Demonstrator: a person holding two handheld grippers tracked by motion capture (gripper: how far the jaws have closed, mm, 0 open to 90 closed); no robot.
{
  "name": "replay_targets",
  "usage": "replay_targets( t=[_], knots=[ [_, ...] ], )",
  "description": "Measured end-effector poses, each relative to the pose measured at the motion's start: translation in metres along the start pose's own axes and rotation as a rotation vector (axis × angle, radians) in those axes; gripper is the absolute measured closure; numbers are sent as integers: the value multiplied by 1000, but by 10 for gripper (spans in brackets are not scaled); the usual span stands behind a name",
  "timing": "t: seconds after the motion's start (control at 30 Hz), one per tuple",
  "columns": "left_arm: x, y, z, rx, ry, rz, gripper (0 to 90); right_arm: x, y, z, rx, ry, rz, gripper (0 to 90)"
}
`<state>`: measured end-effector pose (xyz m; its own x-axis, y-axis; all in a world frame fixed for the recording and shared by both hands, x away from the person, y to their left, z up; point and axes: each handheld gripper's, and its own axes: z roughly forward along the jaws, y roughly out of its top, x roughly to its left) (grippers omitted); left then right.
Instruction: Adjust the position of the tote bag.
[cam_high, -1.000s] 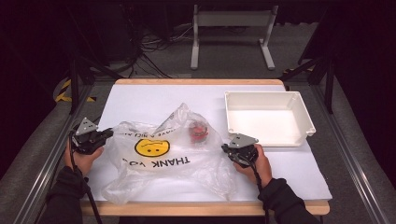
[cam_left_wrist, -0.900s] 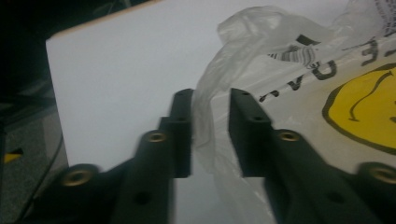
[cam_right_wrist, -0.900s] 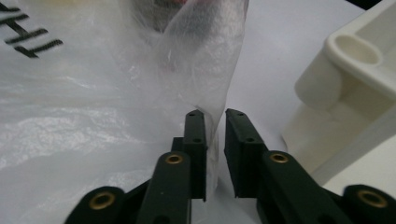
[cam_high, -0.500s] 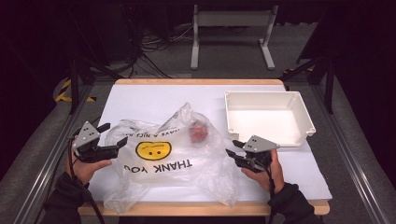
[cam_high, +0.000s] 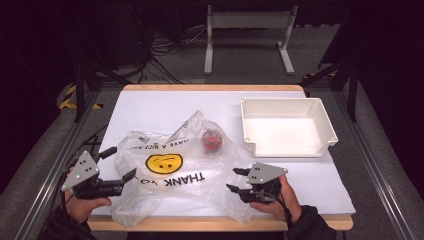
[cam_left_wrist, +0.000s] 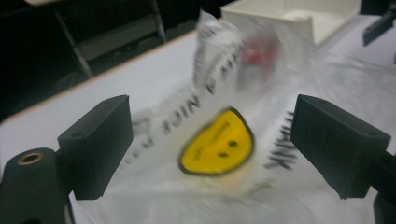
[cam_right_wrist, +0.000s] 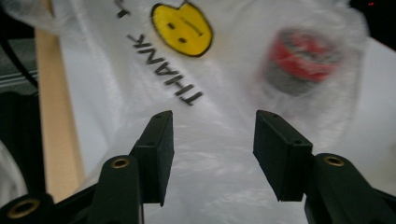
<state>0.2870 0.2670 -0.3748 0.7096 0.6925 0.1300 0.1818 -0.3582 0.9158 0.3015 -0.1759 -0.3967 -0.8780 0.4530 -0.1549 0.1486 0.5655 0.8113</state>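
Note:
A clear plastic bag (cam_high: 170, 172) printed with a yellow smiley and "THANK YOU" lies crumpled on the white table (cam_high: 150, 107). Inside it, at its far right end, sits a round red-and-grey object (cam_high: 212, 140). My left gripper (cam_high: 120, 163) stands open at the bag's left edge, and the smiley (cam_left_wrist: 217, 142) lies ahead between its jaws. My right gripper (cam_high: 236, 180) is open at the bag's near right corner. Its jaws hover over the bag film (cam_right_wrist: 212, 186), with the red-and-grey object (cam_right_wrist: 301, 60) beyond them to the right. Neither gripper holds anything.
An empty white tray (cam_high: 327, 131) stands at the table's far right, just right of the bag. The table's wooden near edge (cam_high: 200, 224) runs close to both hands. Dark floor, cables and a metal stand lie beyond the far edge.
Both hands have drawn back toward the near edge of the table, the left one also outward to the left. The bag lies in about the same place.

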Motion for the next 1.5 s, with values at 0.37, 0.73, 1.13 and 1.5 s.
replay_targets(
  t=[0.37,0.73,1.13,1.5],
  knots=[
    [-42,-53,15,226,-36,-25,133,30,-4,34,119,143,-83,398],
    [-19,-72,31,338,40,-36,257,16,-18,51,207,160,-47,474],
    [2,-73,21,264,78,-100,319,-6,1,30,87,56,-44,893],
    [11,-64,10,191,135,-128,274,-25,26,11,-31,-47,-43,897]
  ],
)
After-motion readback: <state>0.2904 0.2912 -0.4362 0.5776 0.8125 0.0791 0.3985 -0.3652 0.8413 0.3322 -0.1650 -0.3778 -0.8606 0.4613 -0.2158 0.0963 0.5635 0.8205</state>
